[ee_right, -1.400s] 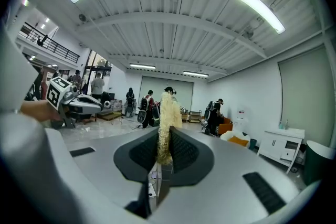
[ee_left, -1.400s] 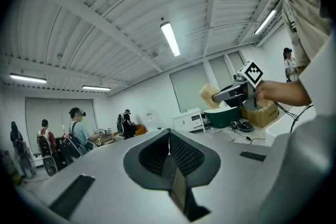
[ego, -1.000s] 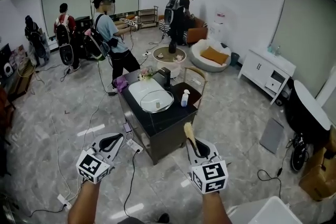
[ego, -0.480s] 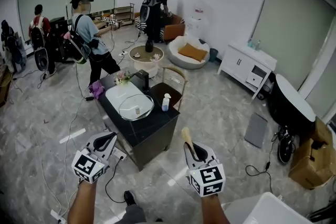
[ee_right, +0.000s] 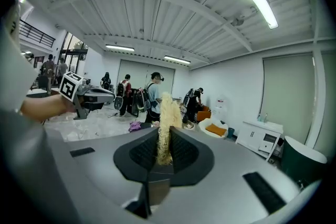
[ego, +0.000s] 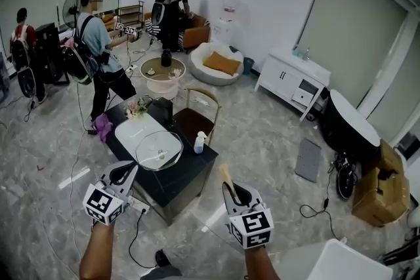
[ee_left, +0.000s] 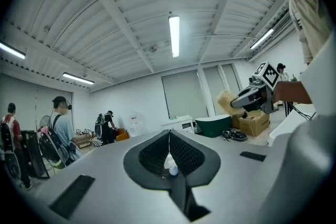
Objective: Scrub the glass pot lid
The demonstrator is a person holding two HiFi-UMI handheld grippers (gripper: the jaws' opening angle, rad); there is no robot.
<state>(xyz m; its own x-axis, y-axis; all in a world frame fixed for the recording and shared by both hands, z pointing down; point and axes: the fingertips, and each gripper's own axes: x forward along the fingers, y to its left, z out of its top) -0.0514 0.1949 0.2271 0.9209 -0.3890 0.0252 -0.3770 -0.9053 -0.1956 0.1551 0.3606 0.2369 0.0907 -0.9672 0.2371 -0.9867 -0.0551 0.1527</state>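
The right tool [ego: 231,191] pinches a yellow scrubber [ego: 225,176]. The left tool [ego: 124,171] is closed on nothing. The glass lid [ego: 159,149] lies by the tabletop's [ego: 180,179] left edge.

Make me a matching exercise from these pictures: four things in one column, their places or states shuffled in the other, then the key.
1. glass pot lid
2. yellow scrubber
3. white bottle
4. left hand-held gripper

a. shut, holding nothing
b. lying flat on top of the dark cabinet
c. standing upright beside the lid
d. clamped in the right hand-held gripper

Pairs: 1-b, 2-d, 3-c, 4-a
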